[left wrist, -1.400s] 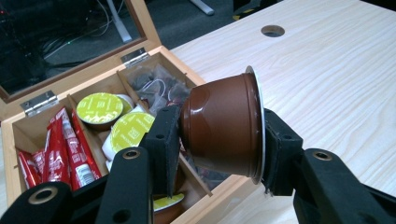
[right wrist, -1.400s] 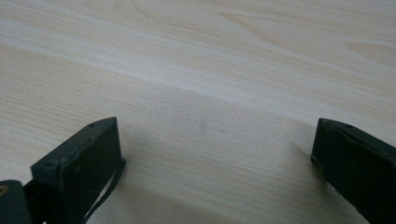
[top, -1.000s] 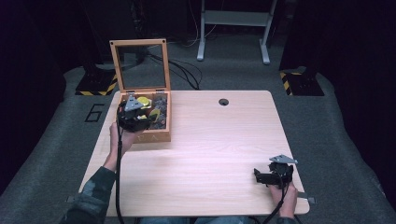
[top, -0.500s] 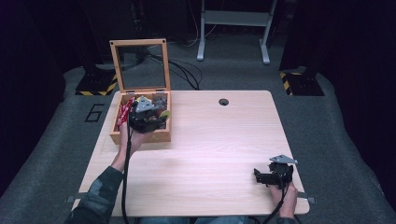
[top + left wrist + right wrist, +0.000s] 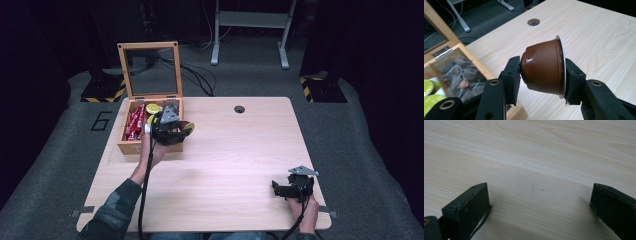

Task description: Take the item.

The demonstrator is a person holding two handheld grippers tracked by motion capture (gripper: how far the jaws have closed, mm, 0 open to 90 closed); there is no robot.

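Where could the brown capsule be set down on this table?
Bare tabletop runs from the wooden box across to the right gripper, past the cable hole. Crowded: inside the box, and around the left gripper gripping the capsule.

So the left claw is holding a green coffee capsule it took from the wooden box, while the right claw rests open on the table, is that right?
Nearly. The coffee capsule is brown, not green; the left gripper view shows it clamped in the left claw. The rest holds: the wooden box sits beside it, and the right claw rests open on the table.
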